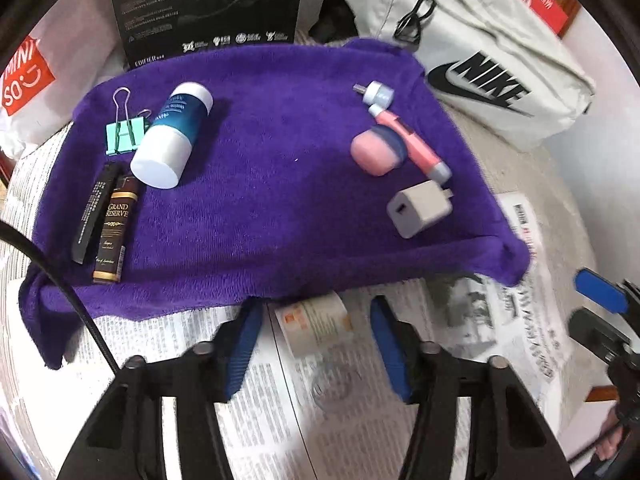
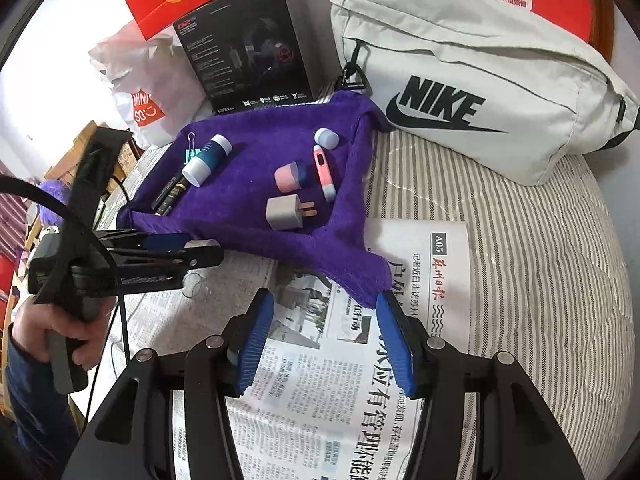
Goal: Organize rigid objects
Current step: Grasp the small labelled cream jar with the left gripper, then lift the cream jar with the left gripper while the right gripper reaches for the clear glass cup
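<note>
Right wrist view: a white Nike bag (image 2: pixel 472 92) lies zipped at 1 o'clock on the striped bedding (image 2: pixel 540 280); its contents cannot be seen. A black headset box (image 2: pixel 248 44) stands at 11 o'clock, a white shopping bag (image 2: pixel 136 92) just left of it.

A purple towel (image 2: pixel 256 248), spread over newspaper (image 2: pixel 320 380), carries the task's things. From the left wrist view they lie in two groups, well apart. Toward 10 o'clock: white-and-teal bottle (image 1: pixel 170 136) on its side, two dark slim tubes (image 1: pixel 106 222) side by side below it, and a green binder clip (image 1: pixel 124 132) touching the bottle's left flank. Toward 2 o'clock: white charger plug (image 1: pixel 418 210), a pink-and-blue pen-shaped gadget (image 1: pixel 408 142) above it, a pink capsule case (image 1: pixel 378 151) touching the gadget's left side, and a small pale blue cap (image 1: pixel 378 94) at the gadget's upper tip.

Left gripper (image 1: pixel 316 344): jaws moderately apart, pointing steeply down over the newspaper at the towel's near edge. A small white labelled tube (image 1: pixel 316 320) lies on the paper between the blue pads (image 1: pixel 240 348), which do not press it. A clear round lid or ring (image 2: pixel 195 285) lies just beside it.

Right gripper (image 2: pixel 324 344): jaws moderately apart, nothing between them, tips just short of the towel's near corner.
</note>
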A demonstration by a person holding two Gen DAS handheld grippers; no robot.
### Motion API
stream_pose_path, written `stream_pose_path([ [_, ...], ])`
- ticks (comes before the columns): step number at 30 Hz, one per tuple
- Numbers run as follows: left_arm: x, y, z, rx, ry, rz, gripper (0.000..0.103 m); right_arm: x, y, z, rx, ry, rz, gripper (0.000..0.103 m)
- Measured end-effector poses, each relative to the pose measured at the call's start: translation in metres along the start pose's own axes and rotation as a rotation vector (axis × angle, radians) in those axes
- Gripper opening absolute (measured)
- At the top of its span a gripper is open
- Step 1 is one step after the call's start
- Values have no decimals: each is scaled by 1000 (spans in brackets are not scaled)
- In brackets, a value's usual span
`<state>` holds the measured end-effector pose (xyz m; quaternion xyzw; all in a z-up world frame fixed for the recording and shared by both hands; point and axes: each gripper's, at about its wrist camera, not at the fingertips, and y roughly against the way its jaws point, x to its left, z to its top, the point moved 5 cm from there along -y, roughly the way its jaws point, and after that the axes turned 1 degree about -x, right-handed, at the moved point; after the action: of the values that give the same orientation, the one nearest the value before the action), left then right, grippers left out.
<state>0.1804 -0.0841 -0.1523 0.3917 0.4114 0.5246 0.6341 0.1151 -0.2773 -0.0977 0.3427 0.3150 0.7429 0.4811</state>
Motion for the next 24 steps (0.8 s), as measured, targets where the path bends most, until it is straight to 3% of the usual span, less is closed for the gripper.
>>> stream_pose_path([
  [12, 12, 1, -8, -5, -12, -1, 37, -2, -18, -4, 41, -20, 27, 53],
  [24, 100, 30, -49, -17, 38, 98, 37, 68, -52, -10, 79, 86, 81, 53],
])
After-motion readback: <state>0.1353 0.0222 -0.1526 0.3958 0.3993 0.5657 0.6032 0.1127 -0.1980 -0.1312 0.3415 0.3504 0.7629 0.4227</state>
